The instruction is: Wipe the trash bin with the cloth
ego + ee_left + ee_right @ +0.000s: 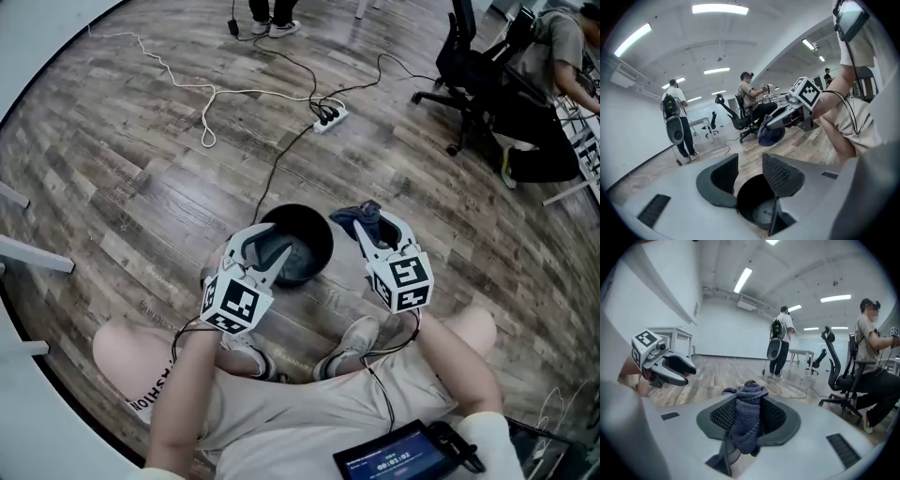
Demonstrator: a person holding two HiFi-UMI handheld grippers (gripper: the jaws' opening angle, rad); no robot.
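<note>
Sitting upright on wood-plank floor [141,187]: trash bin [314,242].

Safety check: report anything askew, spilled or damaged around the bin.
Nothing stands out: the trash bin stands upright on the floor, nothing spilled, and the cloth sits bunched in the right hand-held gripper.

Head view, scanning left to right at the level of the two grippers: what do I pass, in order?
Left gripper, open and empty → black trash bin on the floor → dark blue cloth, clamped in the right gripper.
</note>
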